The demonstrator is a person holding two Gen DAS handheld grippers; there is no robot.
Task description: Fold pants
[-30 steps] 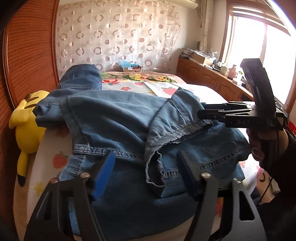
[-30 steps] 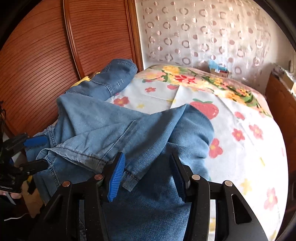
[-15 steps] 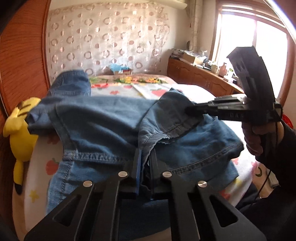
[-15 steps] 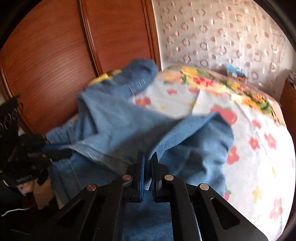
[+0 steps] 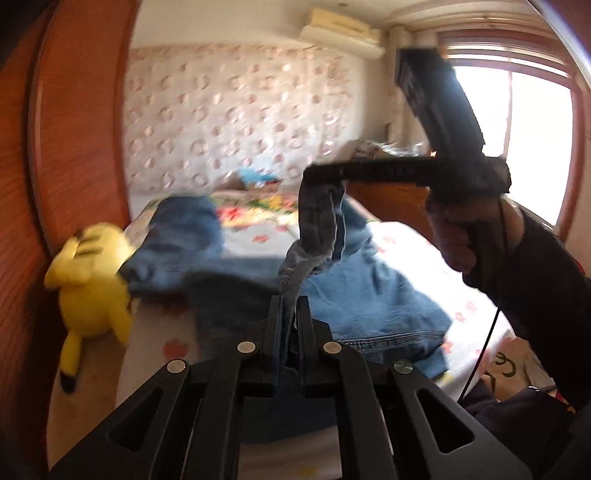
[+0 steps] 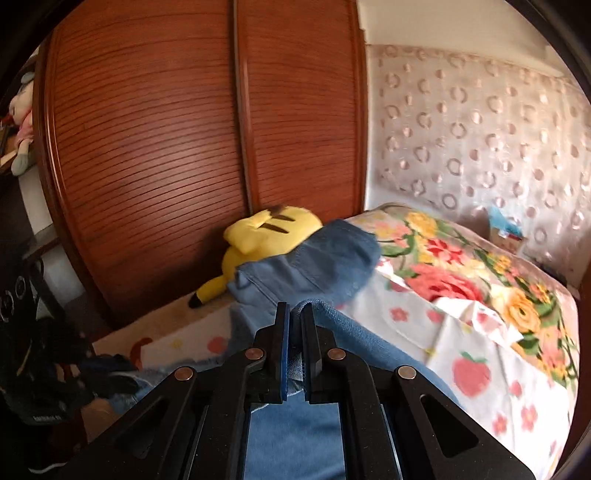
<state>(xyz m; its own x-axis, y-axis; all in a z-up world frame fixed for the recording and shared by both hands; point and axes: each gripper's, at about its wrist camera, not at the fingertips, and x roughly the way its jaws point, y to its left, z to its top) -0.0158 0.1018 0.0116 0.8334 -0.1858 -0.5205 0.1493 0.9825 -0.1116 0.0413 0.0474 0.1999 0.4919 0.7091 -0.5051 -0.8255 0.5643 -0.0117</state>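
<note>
Pants [image 5: 369, 295] pinched in both tongs

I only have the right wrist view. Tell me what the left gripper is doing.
Observer: The left gripper is shut on a fold of the jeans.
Operator: Report how my right gripper looks from there.
Observer: The right gripper pinches the jeans too, raised off the bed, denim hanging below it.
Operator: Say what's behind my hand.
Observer: A bright window, with an air conditioner high on the wall.
</note>
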